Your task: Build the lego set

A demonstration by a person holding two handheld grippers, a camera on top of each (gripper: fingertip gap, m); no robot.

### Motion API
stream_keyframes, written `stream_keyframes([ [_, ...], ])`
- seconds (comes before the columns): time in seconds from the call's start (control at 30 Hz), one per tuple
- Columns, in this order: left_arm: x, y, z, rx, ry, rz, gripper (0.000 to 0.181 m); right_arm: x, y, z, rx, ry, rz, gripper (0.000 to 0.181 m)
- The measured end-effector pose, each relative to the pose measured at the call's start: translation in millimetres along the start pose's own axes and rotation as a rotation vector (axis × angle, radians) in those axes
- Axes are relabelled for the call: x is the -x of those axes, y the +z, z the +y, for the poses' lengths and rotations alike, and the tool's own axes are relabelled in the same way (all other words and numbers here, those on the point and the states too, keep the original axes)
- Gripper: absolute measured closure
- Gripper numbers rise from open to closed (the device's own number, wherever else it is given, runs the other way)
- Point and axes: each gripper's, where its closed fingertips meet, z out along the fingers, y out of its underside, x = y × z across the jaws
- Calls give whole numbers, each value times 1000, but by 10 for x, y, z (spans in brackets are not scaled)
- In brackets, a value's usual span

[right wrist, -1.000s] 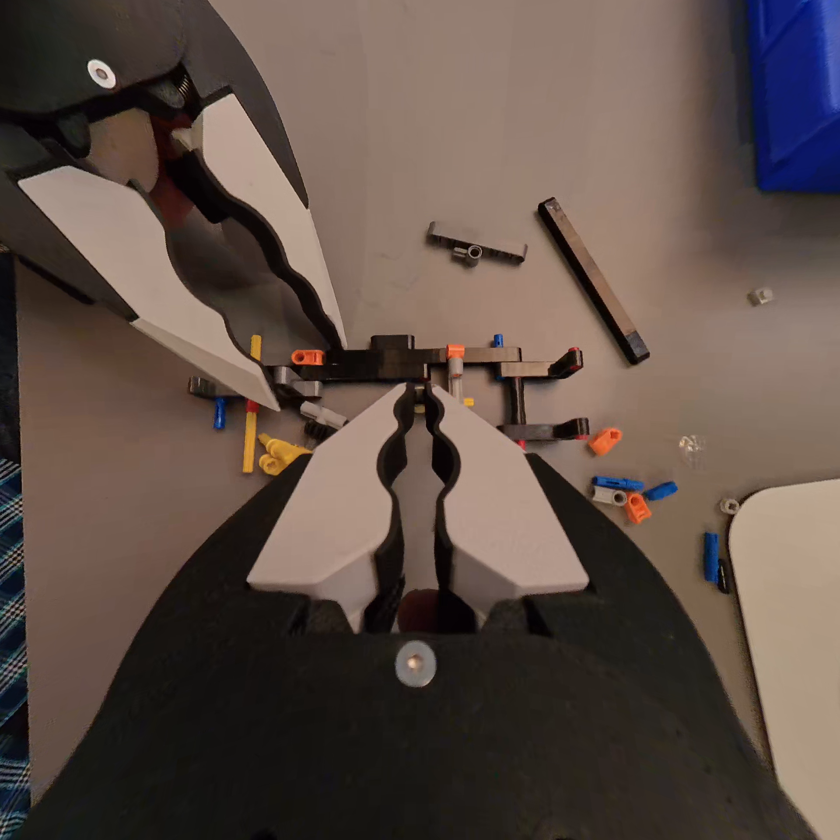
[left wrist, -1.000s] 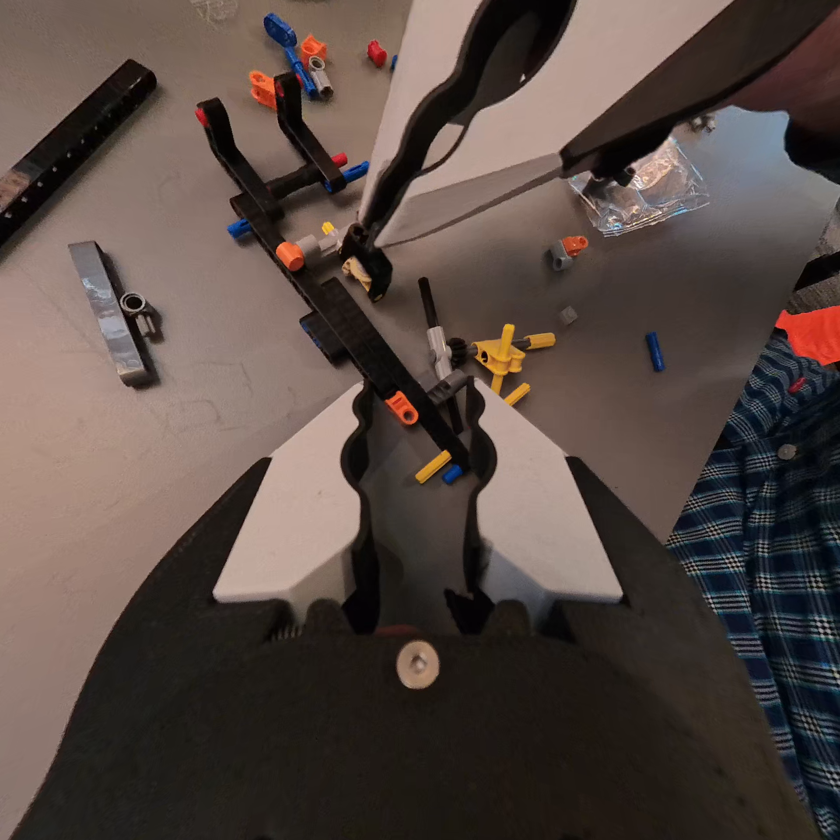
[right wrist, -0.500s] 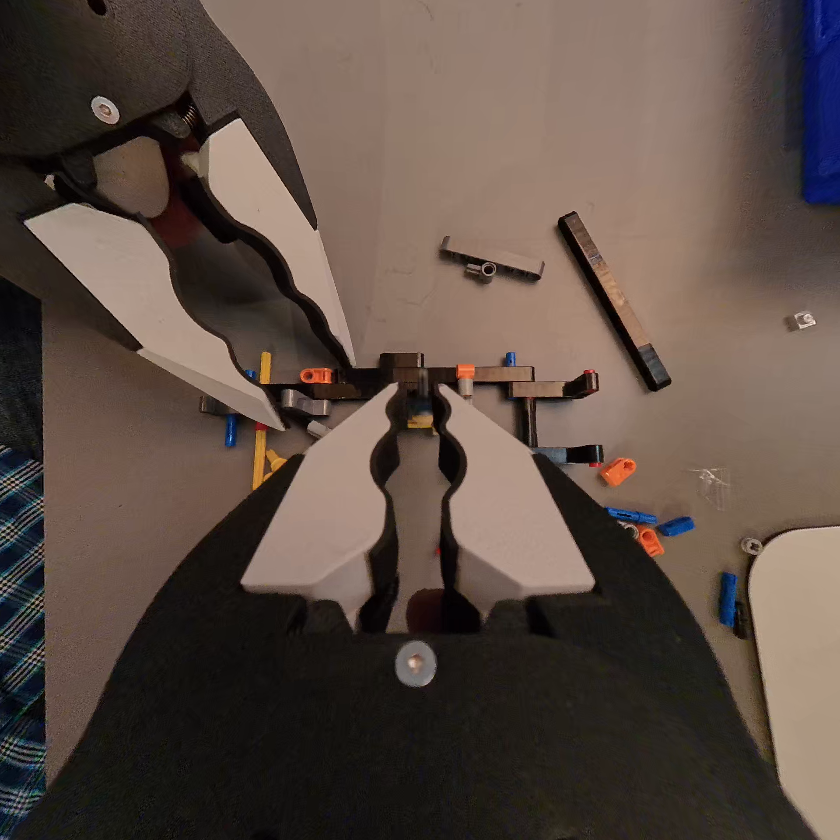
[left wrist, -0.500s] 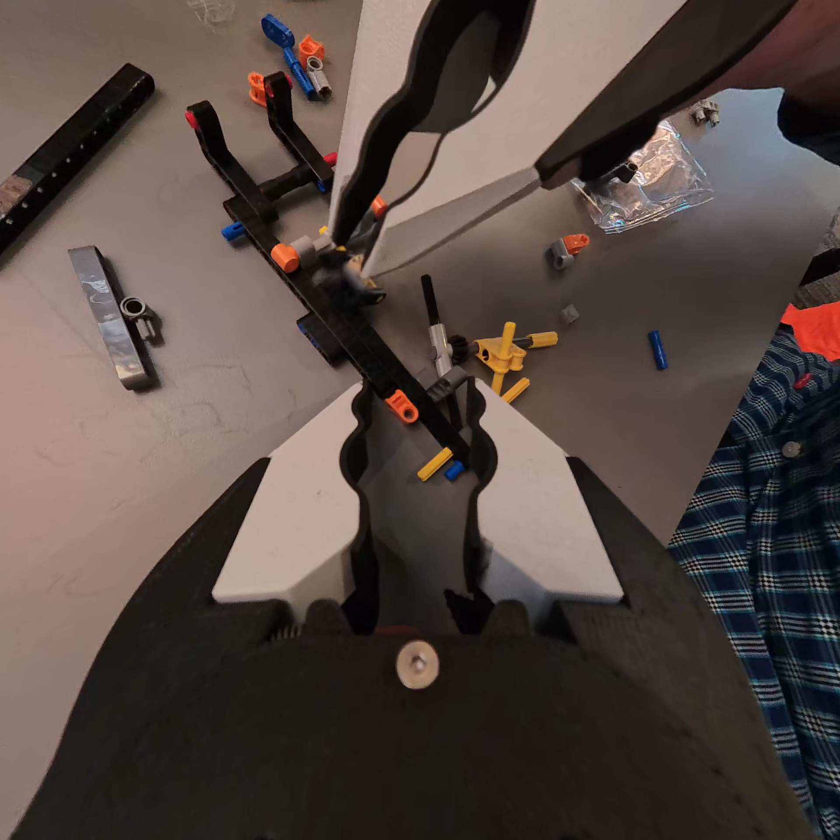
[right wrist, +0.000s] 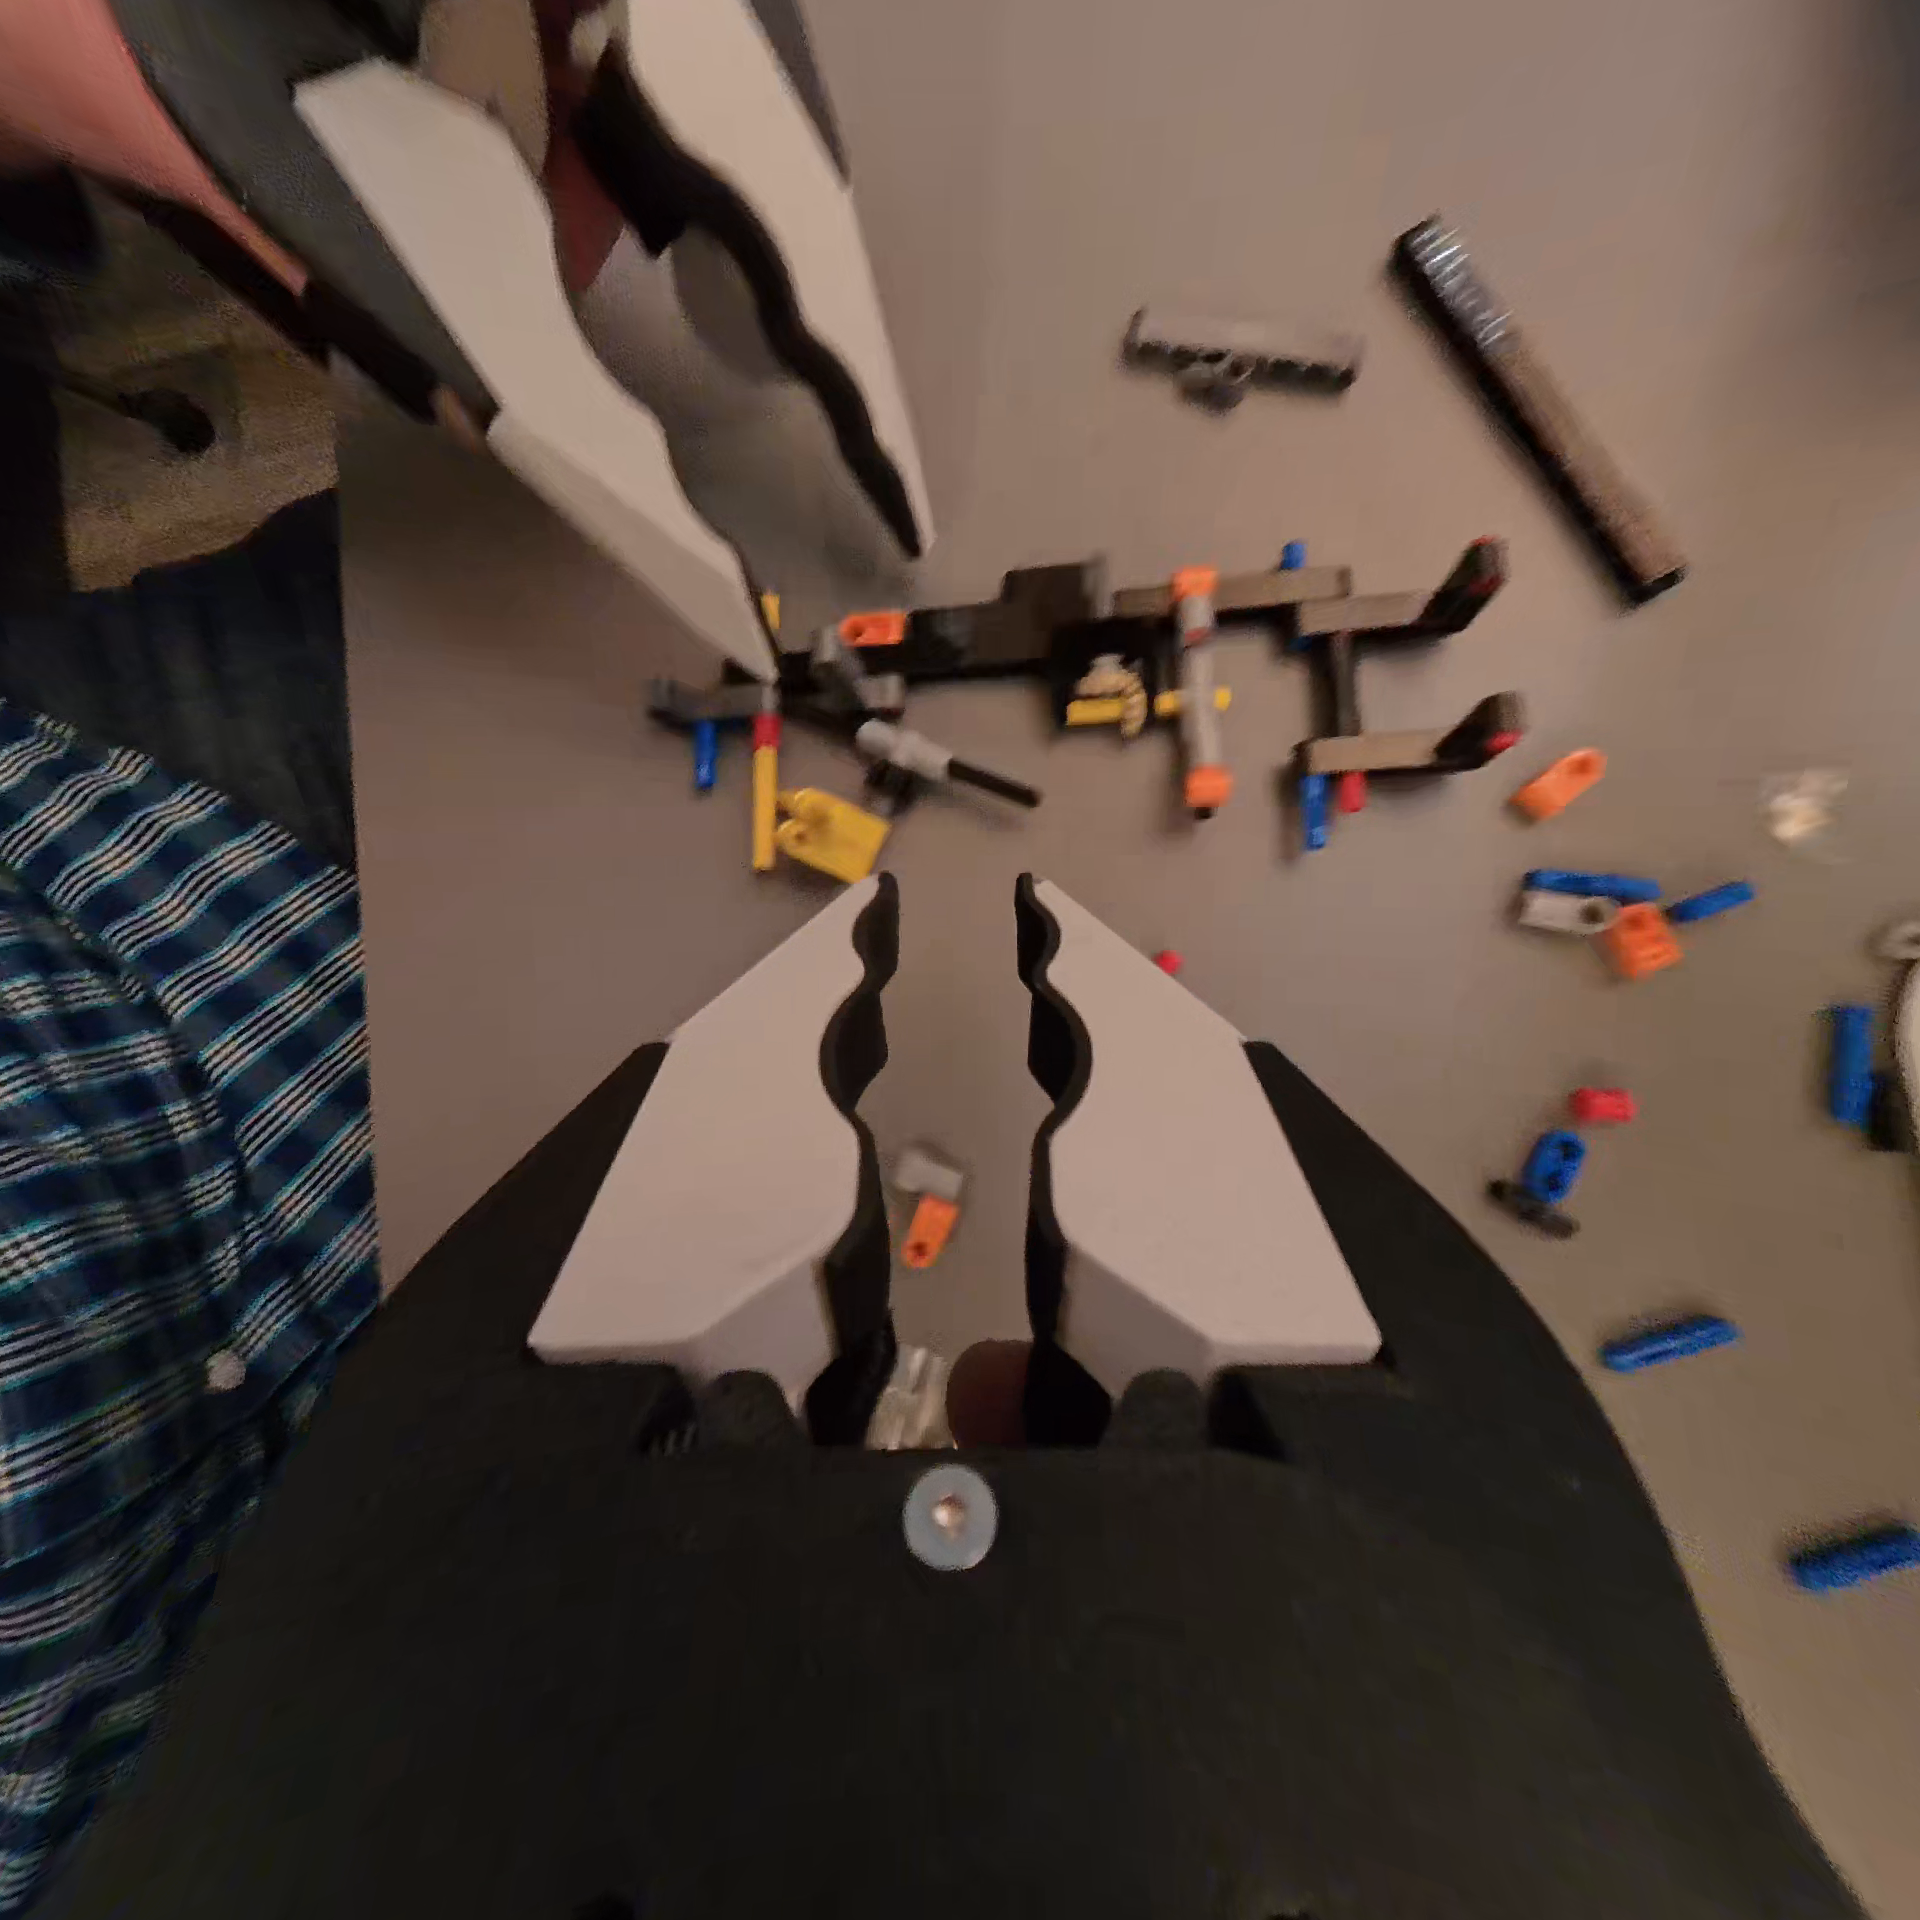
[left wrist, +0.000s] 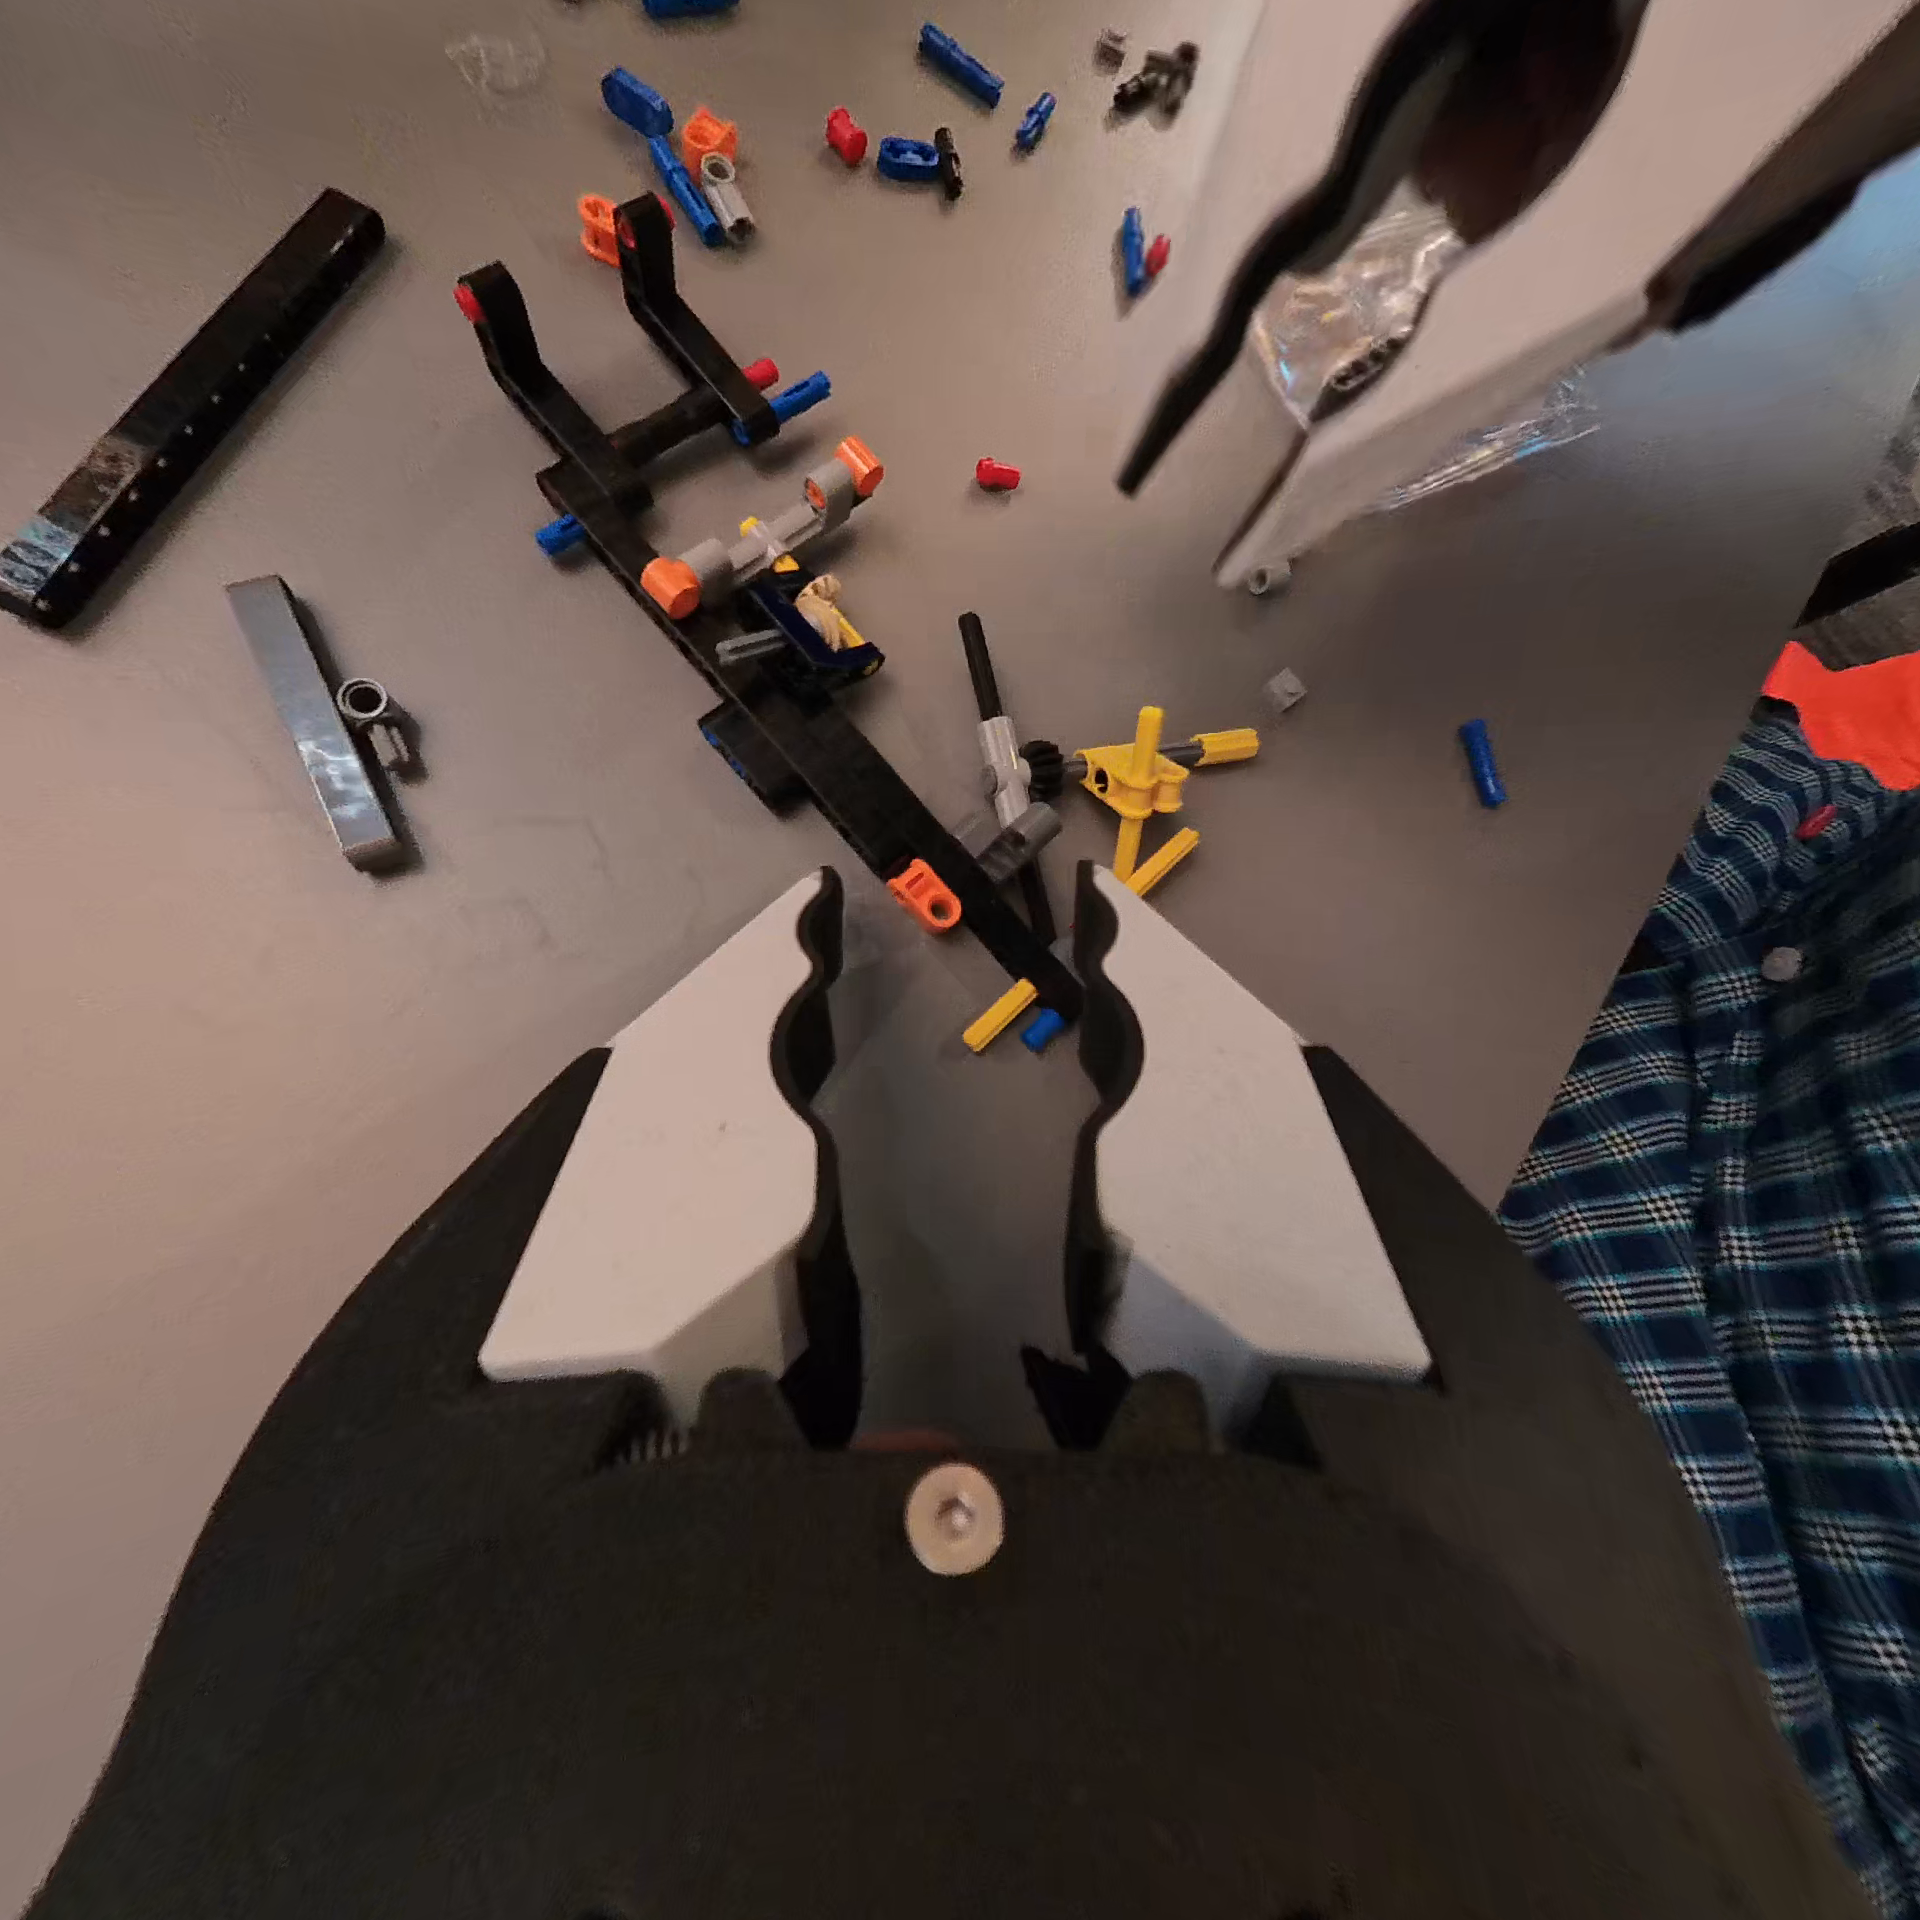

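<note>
1. The left gripper (left wrist: 951, 883), with white wedge fingers lined in wavy black rubber, has its jaws parted wide around the near end of the long black studded lego beam assembly (left wrist: 821, 748). That end lies in the gap, close against the right-hand finger, which I judge to be a bracing position so the assembly does not slide while parts are pushed on. Whether the finger actually touches the beam is hard to tell.

2. The right gripper (right wrist: 951, 883) hangs above the grey tabletop (left wrist: 260, 1039), apart from the assembly, jaws moderately open and holding nothing. The picture is blurred, which fits a gripper in motion.

3. The assembly lies flat on the table. A small dark-blue and yellow block (left wrist: 816, 629) sits against the beam's middle, beside a grey cross-axle with orange end caps (left wrist: 758, 540); the forked black arms sit at the far end.

4. Loose parts lie scattered within reach: a yellow connector cluster (left wrist: 1132, 779), a separate long black beam (left wrist: 187, 416), a grey beam (left wrist: 312, 727), and blue, red and orange pins. Much of the building looks undone.
</note>
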Motion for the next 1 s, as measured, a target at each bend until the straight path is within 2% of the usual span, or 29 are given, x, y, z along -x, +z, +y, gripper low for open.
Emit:
stream_keyframes([
  [0.17, -37, 22, 96, 63, 42, -10, 140, 279, 226, 236, 68, -4, 0, 155],
  [0.27, -64, 37, 105, 73, 56, -9, 140, 298, 335, 288, 97, -14, 58, 152],
  [0.4, -60, 26, 98, 64, 53, -10, 140, 270, 362, 265, 84, -16, 96, 177],
  [0.8, -89, -22, 9, 31, 76, -25, 138, 137, 153, 280, -1, 38, 146, 180],
  [1.0, -237, -106, -256, -67, 97, 6, 138, 149, -84, 198, -59, -42, 137, 180],
])
